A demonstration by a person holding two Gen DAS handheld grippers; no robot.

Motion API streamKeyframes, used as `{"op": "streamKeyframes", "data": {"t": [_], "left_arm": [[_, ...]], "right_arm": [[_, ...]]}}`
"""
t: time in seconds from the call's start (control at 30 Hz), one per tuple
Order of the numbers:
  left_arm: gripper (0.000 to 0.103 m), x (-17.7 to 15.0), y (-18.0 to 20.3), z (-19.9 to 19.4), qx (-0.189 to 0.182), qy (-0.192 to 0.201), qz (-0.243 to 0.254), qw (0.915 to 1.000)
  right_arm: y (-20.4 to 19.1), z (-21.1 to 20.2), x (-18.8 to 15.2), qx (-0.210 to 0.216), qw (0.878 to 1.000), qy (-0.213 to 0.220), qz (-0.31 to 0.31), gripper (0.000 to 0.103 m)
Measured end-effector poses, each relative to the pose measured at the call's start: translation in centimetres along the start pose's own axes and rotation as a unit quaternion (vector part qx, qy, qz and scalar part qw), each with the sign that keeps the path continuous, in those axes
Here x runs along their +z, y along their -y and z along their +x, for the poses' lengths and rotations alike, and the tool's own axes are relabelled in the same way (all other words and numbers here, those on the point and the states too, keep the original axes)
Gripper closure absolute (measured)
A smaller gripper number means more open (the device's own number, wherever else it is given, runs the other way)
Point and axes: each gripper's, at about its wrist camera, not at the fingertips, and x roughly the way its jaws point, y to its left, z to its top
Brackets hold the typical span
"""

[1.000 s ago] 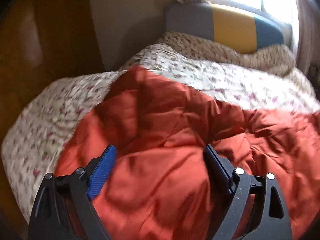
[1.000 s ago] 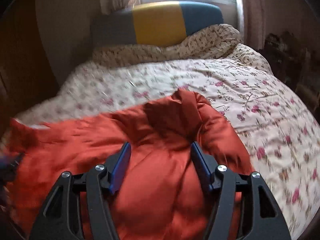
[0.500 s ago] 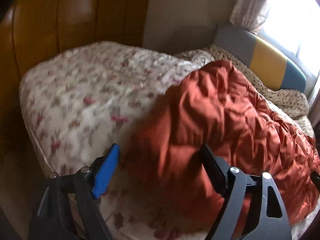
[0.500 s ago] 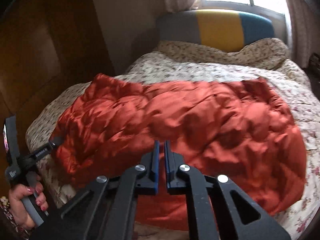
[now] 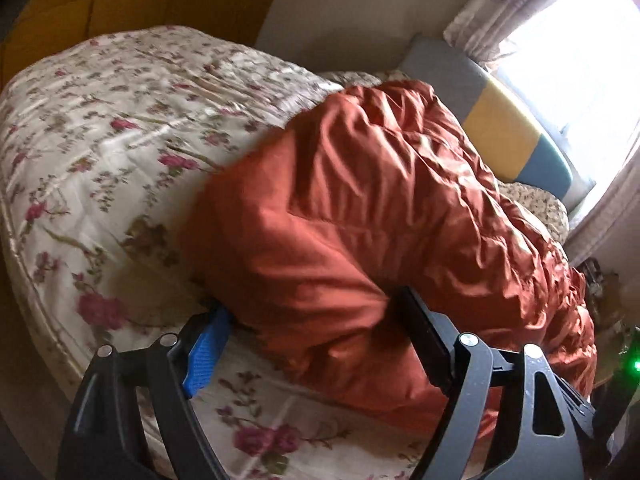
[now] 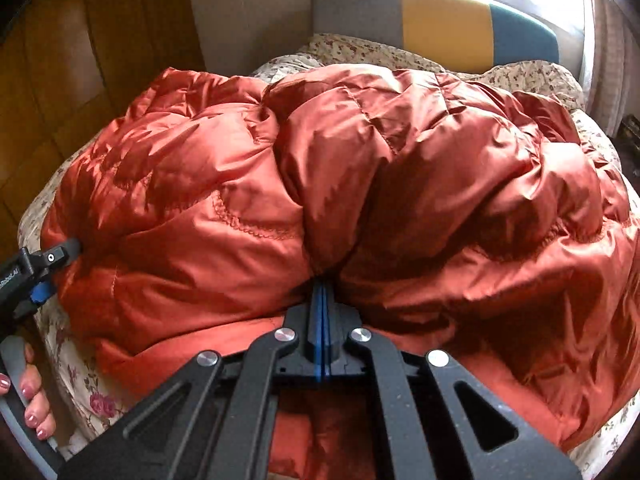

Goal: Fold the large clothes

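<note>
here the puffy orange coat [image 6: 360, 184] lies lengthwise across the floral bed [image 5: 100, 152], right gripper [image 6: 322, 292] pinched on its near edge, left gripper [image 5: 312, 344] spread around its end.

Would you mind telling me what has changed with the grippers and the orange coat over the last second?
The right gripper has snapped shut on a pinch of the orange coat, having been open over it. The left gripper has swung to the coat's end near the bed's edge, jaws still wide around a fold. The coat has stayed on the floral bedspread.
</note>
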Motion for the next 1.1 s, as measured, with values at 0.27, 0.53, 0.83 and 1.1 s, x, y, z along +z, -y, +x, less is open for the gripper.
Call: {"op": "streamKeyframes", "data": {"t": [0.27, 0.53, 0.83, 1.1], "left_arm": [[0.024, 1.2, 0.4, 1.4, -0.051, -0.007, -0.024, 0.9984], [0.029, 1.6, 0.3, 2.7, -0.092, -0.002, -0.093, 0.9914], [0.076, 2.9, 3.9, -0.5, -0.088, 0.051, -0.053, 0.9934], [0.081, 3.2, 10.1, -5.8, -0.135, 0.130, 0.068, 0.9800]], "right_arm": [[0.2, -0.1, 0.2, 0.005, 1.000, -0.002, 0.015, 0.103], [0.4, -0.4, -0.1, 0.007, 1.000, -0.001, 0.017, 0.103], [0.6, -0.6, -0.1, 0.010, 1.000, -0.005, 0.025, 0.103], [1.3, -0.8, -0.1, 0.014, 0.999, -0.006, 0.041, 0.103]]}}
